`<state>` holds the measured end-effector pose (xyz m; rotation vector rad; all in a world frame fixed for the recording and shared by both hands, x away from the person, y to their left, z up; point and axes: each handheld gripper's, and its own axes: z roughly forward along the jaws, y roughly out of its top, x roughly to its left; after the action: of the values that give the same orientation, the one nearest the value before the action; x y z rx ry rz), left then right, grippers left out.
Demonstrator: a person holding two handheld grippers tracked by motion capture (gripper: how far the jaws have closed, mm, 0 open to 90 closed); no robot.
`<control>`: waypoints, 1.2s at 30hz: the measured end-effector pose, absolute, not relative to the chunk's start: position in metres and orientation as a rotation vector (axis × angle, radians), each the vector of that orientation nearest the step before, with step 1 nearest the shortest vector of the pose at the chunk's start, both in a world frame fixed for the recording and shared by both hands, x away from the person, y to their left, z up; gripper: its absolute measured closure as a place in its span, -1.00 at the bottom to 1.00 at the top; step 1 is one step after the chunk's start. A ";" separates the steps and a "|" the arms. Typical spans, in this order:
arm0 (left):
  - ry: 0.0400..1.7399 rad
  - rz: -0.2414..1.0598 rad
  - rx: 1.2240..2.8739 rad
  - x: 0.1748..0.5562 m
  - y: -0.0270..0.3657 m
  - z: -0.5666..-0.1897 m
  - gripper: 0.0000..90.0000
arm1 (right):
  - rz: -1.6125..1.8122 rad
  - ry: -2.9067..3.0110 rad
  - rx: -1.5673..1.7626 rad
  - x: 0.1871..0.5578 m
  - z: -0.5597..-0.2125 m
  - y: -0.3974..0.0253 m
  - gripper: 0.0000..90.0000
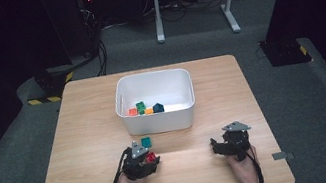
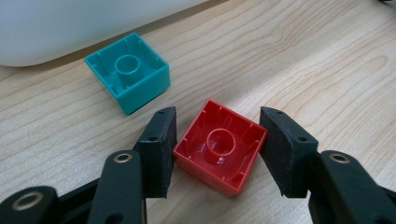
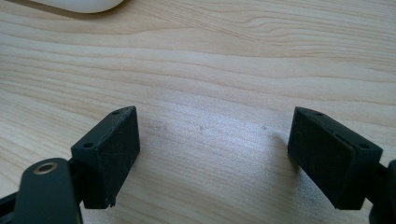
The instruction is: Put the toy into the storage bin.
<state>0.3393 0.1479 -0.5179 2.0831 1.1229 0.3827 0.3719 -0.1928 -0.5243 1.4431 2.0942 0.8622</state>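
The left gripper [image 2: 217, 144] has its jaws closed against two opposite sides of a red brick [image 2: 219, 148], gripping it. The red brick lies upside down on the table [image 2: 327, 56], hollow side up. A teal brick [image 2: 128, 70], also upside down, sits just beyond it, apart from the jaws and near the wall of the white bin [image 2: 60, 23].

The right gripper [image 3: 212, 154] is spread wide, with bare wood between its jaws.

In the high view, the left gripper [image 1: 148, 159] and right gripper [image 1: 221, 146] rest near the front edge, well apart. The bin [image 1: 158, 121] holds several small bricks.
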 end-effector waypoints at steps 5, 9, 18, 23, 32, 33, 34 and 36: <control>1.114 0.372 2.085 0.339 0.148 -0.516 0.07 | 0.862 2.094 1.443 0.372 -0.524 -0.193 -0.63; 1.102 0.364 2.088 0.338 0.149 -0.513 0.07 | 0.862 2.094 1.443 0.372 -0.524 -0.193 -0.63; 1.073 0.341 2.086 0.336 0.149 -0.503 0.08 | 0.862 2.094 1.443 0.372 -0.524 -0.193 -0.63; 1.053 0.335 2.098 0.334 0.150 -0.494 0.08 | 0.862 2.094 1.443 0.372 -0.524 -0.193 -0.63; 1.030 0.306 2.099 0.334 0.152 -0.480 0.08 | 0.862 2.094 1.443 0.372 -0.524 -0.193 -0.63; 1.027 0.306 2.096 0.335 0.153 -0.477 0.08 | 0.862 2.094 1.443 0.372 -0.524 -0.193 -0.63; 1.027 0.298 2.089 0.335 0.154 -0.474 0.08 | 0.862 2.094 1.443 0.372 -0.524 -0.193 -0.63; 1.021 0.293 2.084 0.337 0.155 -0.470 0.08 | 0.862 2.094 1.443 0.372 -0.524 -0.193 -0.63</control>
<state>0.3366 0.1551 -0.4700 2.0843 1.0215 0.2935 0.3719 -0.1928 -0.5243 1.4430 2.0941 0.8622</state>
